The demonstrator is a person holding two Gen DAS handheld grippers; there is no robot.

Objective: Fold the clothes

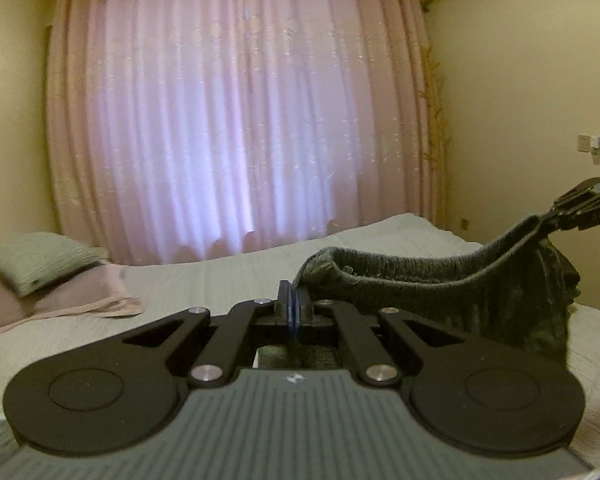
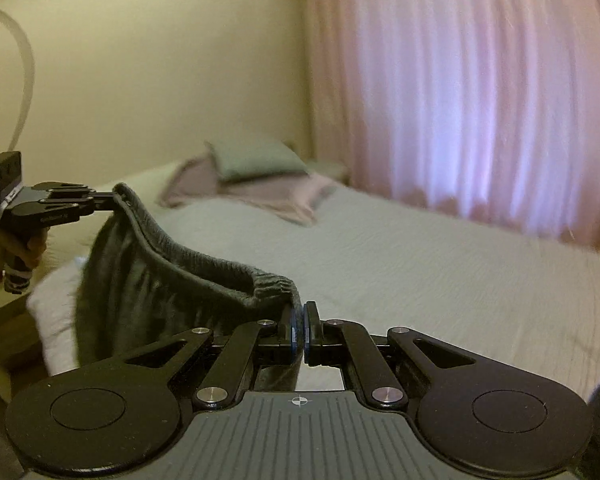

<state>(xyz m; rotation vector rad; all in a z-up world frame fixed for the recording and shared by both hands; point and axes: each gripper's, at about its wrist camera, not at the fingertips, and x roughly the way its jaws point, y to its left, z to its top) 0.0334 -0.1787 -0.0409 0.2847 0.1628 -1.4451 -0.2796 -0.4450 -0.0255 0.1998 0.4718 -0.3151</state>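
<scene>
Waistband stretched between both tools: the left gripper (image 1: 294,300) has its jaws clamped on one end of the grey garment (image 1: 460,280), the right gripper (image 2: 299,322) pinches the other at its 12 o'clock, above the bed (image 2: 420,260). Risk: thick elastic slipping free if they pull apart harder.

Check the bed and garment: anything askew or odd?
Nothing alarming. Left gripper and right gripper each pinch the dark garment's waistband, which sags between them. The pink pillowcase lies rumpled near the green pillow.

Pale bed (image 1: 220,280) — pillows (image 1: 40,260) atop
</scene>
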